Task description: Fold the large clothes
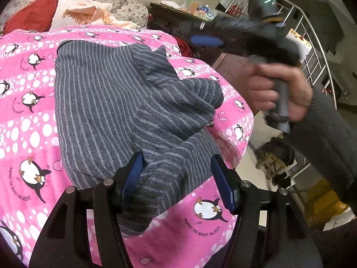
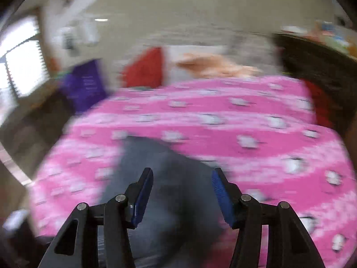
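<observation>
A grey striped garment lies on a pink penguin-print blanket, with a sleeve folded across its right side. My left gripper is open, low over the garment's near end, with cloth between its blue pads. The right gripper shows in the left wrist view as a blurred shape held in a hand above the bed's right side. In the blurred right wrist view my right gripper is open and empty, above the garment and blanket.
Red and peach pillows and a floral cushion lie at the bed's far end. A cluttered dark table stands behind. A metal railing and floor lie to the right. A purple object sits left of the bed.
</observation>
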A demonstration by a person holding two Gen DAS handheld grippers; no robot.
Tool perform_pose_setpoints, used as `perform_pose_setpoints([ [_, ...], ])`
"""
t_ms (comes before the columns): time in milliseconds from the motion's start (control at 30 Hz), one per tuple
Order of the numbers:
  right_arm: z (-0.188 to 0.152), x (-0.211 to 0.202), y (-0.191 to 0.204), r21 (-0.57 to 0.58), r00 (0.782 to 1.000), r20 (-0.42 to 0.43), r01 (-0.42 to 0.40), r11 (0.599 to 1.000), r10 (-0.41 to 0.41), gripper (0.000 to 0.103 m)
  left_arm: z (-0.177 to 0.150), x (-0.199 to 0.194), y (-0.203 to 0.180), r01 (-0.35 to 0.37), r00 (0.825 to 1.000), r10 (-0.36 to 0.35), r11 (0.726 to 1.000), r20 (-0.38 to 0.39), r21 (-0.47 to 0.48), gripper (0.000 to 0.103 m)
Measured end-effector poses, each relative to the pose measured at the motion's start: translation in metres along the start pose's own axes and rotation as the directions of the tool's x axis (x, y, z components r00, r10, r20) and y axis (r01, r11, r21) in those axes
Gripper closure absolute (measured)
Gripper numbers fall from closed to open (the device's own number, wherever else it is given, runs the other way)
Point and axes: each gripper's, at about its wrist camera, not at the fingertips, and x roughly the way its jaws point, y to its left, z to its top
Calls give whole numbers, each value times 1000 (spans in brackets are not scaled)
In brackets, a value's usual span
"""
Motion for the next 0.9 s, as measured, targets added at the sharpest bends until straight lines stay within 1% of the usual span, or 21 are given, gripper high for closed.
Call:
perform_pose_setpoints([
  [33, -1, 0, 13, -29, 998, -15, -58, 998, 57, 49, 0, 0, -1, 1, 1000, -1, 1000, 1, 0, 40],
  [67, -5, 5, 39, -92, 987, -71, -153, 984, 146, 49, -1, -2, -1, 4, 1000, -4, 1000, 4, -1, 40],
  [100, -10, 12, 55, -121, 974, -127, -205, 971, 190, 51, -1, -3, -1, 8, 1000, -8, 1000, 4, -3, 40],
  [133, -17, 22, 64, -135, 958, -191, -241, 961, 213, 66, -1, -5, -2, 11, 1000, -11, 1000, 5, -5, 40],
  [167, -27, 34, 70, -137, 937, -275, -261, 956, 216, 75, -1, -7, -2, 16, 1000, -16, 1000, 6, -7, 40],
  [200, -43, 49, 70, -146, 913, -369, -244, 959, 176, 80, -1, -11, -1, 26, 1000, -26, 1000, 9, -9, 40],
  [233, -57, 54, 63, -160, 902, -414, -204, 966, 122, 80, -1, -14, -1, 41, 999, -41, 999, 12, -10, 40],
  [300, -78, 50, 43, -136, 900, -431, -137, 981, 66, 80, 0, -26, 4, 62, 997, -61, 998, 39, -29, 40],
  [333, -88, 46, 32, -109, 903, -426, -116, 987, 59, 80, 3, -33, 10, 63, 996, -59, 996, 63, -61, 40],
  [367, -102, 37, 19, -80, 913, -405, -95, 992, 55, 80, 7, -35, 16, 66, 995, -58, 993, 77, -102, 40],
  [433, -116, 30, 10, -44, 929, -362, -95, 995, 73, 79, 16, -36, 27, 85, 992, -66, 979, 105, -184, 40],
  [467, -123, 26, 7, -19, 941, -330, -93, 996, 81, 79, 22, -33, 31, 75, 993, -52, 973, 107, -220, 40],
  [500, -131, 24, 4, 14, 954, -286, -87, 996, 88, 78, 24, -27, 33, 48, 996, -27, 971, 90, -235, 40],
  [533, -135, 24, 4, 26, 962, -260, -85, 996, 89, 78, 25, -19, 33, 22, 998, -6, 972, 66, -235, 40],
  [567, -141, 24, 2, 36, 970, -226, -79, 996, 85, 78, 21, -8, 29, -31, 999, 39, 980, 36, -196, 40],
  [633, -155, 23, 2, 34, 983, -172, -67, 997, 72, 78, 8, 10, 21, -139, 990, 137, 984, -24, -107, 43],
  [667, -161, 21, 6, 35, 988, -141, -59, 998, 64, 78, -4, 16, 16, -179, 984, 178, 982, -22, -56, 43],
  [733, -172, 17, 14, -2, 995, -94, -19, 1000, 18, 78, -16, 19, 5, -231, 973, 231, 971, 10, 56, 43],
  [767, -175, 17, 23, -41, 997, -77, 21, 999, -24, 78, -19, 20, 1, -257, 966, 256, 962, 16, 93, 43],
  [833, -173, 14, 26, -52, 996, -70, 56, 997, -60, 77, -18, 22, -3, -284, 959, 284, 953, 15, 107, 43],
  [900, -164, 10, 28, -24, 992, -102, 69, 997, -71, 75, -14, 18, -6, -293, 956, 294, 950, 6, 108, 42],
])
